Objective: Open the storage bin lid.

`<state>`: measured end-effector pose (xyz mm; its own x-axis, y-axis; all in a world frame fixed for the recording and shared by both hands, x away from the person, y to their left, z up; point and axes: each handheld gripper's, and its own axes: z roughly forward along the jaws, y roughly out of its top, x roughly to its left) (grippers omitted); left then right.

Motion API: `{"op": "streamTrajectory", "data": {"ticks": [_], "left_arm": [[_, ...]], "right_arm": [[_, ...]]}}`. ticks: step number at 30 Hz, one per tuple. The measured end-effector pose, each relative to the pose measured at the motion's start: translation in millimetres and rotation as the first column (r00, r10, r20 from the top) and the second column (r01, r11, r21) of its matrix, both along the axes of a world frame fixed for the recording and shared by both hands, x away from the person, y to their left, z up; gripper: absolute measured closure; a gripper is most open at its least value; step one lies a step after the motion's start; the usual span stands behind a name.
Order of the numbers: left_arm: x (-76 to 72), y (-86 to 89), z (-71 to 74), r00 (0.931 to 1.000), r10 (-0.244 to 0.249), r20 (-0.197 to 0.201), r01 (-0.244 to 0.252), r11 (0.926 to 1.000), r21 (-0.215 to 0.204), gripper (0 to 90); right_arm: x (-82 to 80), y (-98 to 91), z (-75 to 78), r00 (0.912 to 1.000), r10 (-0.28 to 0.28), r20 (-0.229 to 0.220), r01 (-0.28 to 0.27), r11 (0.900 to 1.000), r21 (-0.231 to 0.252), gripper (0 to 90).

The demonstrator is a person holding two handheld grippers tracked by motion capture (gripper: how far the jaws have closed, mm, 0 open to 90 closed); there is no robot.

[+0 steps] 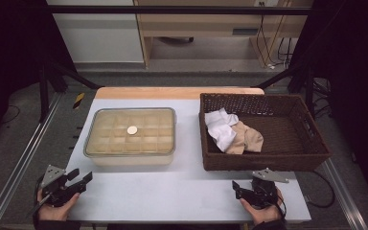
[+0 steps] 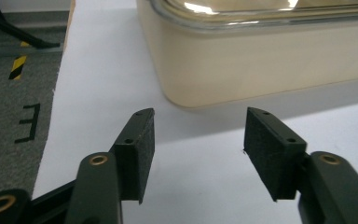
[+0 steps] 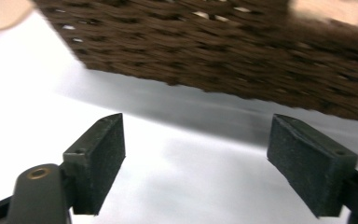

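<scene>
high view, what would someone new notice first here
The dark woven basket on the right of the white table stands out, with a white cloth and a beige cloth heaped at its left end. Left of it sits a cream lidded box with a small round knob on its clear lid. At the near edge, the left claw and right claw hang open and hold nothing.

Dark brown woven basket (image 1: 263, 160), white cloth (image 1: 222, 127), beige cloth (image 1: 248, 137), cream box (image 1: 129, 158), white table (image 1: 172, 191)

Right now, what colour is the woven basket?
Dark brown basket, clearest in the high view.
</scene>
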<state>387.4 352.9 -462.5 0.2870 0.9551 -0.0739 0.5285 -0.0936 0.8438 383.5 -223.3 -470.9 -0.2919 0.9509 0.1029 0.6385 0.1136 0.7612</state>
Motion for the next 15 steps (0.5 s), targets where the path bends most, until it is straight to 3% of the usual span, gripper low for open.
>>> {"op": "streamTrajectory", "data": {"ticks": [4,15], "left_arm": [[-1.4,-4.4,0.6,0.9996,-0.024,0.014,0.024,0.9997,0.004,43.7],[-3.3,-11.2,6.6,0.9983,-0.057,-0.012,0.057,0.9984,-0.001,44.7]], "right_arm": [[0.5,13.3,2.7,0.9980,0.063,0.011,-0.063,0.9980,0.008,25.1],[0.8,38.6,7.3,0.9888,0.147,0.025,-0.148,0.9877,0.050,30.6]]}}
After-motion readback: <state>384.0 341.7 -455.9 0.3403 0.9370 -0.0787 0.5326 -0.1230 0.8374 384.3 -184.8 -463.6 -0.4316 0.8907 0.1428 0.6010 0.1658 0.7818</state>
